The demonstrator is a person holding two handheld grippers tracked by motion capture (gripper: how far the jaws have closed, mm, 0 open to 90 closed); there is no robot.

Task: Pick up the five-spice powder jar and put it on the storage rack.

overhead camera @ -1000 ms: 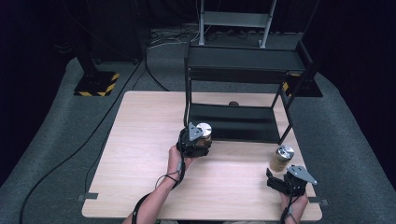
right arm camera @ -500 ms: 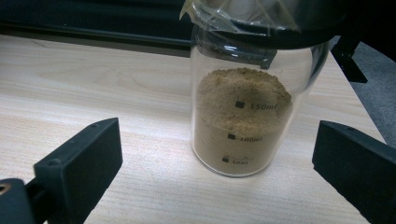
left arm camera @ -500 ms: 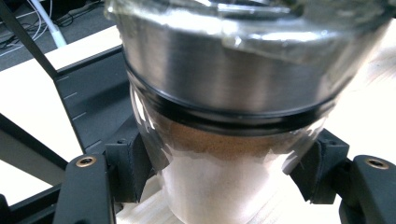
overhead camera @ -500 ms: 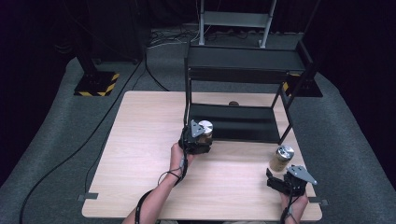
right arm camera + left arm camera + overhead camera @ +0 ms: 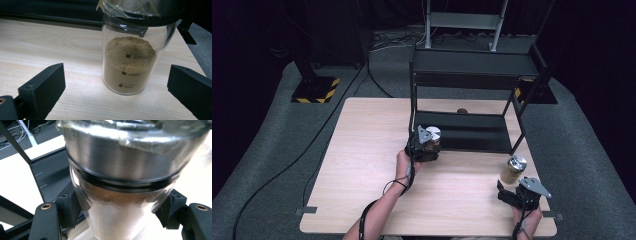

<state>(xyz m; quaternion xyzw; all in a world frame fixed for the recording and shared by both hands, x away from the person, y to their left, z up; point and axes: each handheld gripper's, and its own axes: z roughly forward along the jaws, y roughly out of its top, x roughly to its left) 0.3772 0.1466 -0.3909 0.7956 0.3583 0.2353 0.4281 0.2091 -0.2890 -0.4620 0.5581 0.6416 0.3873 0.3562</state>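
While the left gripper (image 5: 426, 146) sits at the front edge of the black shelf rack (image 5: 472, 100), near the rack's left post, its jaws are closed against the glass sides of a jar (image 5: 120, 182) with a metal lid, and brown powder shows through the glass just under the lid's black ring. In the high view this jar (image 5: 432, 137) is at the lip of the rack's lower shelf; whether it rests on the shelf or is held just above it cannot be told. The right gripper (image 5: 512, 195) lies near the front right corner of the wooden table (image 5: 362, 150), its jaws spread wide and holding nothing. A second jar (image 5: 128, 57) stands upright on the table just beyond those jaws, apart from both, filled with tan powder to about its 150 ml mark. In the high view that jar (image 5: 513, 170) stands beside the rack's front right leg.
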